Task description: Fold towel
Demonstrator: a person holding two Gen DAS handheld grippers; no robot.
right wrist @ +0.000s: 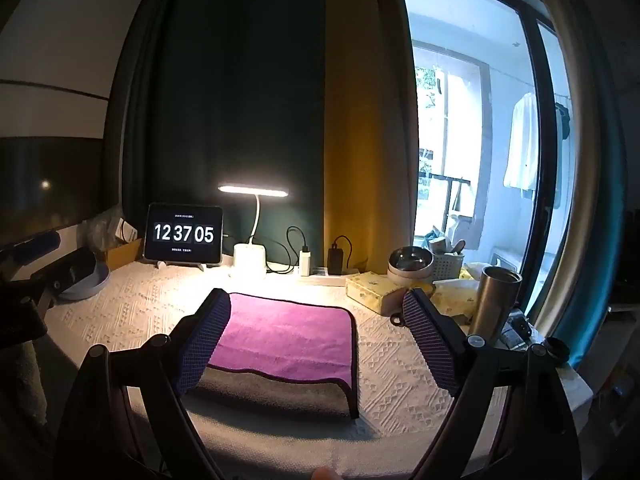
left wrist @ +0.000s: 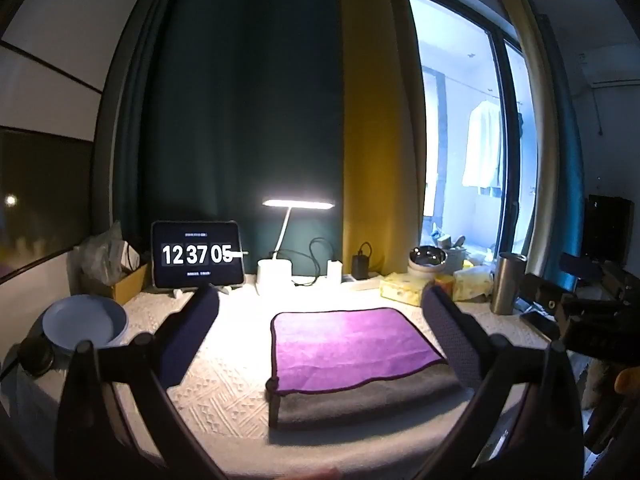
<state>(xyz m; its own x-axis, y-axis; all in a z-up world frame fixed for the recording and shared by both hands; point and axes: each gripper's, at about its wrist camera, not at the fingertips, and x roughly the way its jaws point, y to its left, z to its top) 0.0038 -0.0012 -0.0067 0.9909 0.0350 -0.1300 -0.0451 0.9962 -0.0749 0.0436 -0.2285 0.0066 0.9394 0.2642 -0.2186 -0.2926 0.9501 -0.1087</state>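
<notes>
A towel, purple on one side and grey on the other, lies folded on the white patterned tablecloth. The purple layer (left wrist: 352,346) is on top, and a grey strip (left wrist: 368,400) shows along the near edge. In the right wrist view the towel (right wrist: 288,340) lies ahead and slightly left. My left gripper (left wrist: 320,308) is open and empty, above and in front of the towel. My right gripper (right wrist: 316,308) is open and empty, with its left finger (right wrist: 204,340) over the towel's left part.
At the table's back stand a tablet clock (left wrist: 197,255), a lit desk lamp (left wrist: 298,203), chargers and a tissue box (left wrist: 404,288). A blue plate (left wrist: 82,322) is at the left. A steel tumbler (left wrist: 507,282) and bowls (right wrist: 410,266) are at the right, by the window.
</notes>
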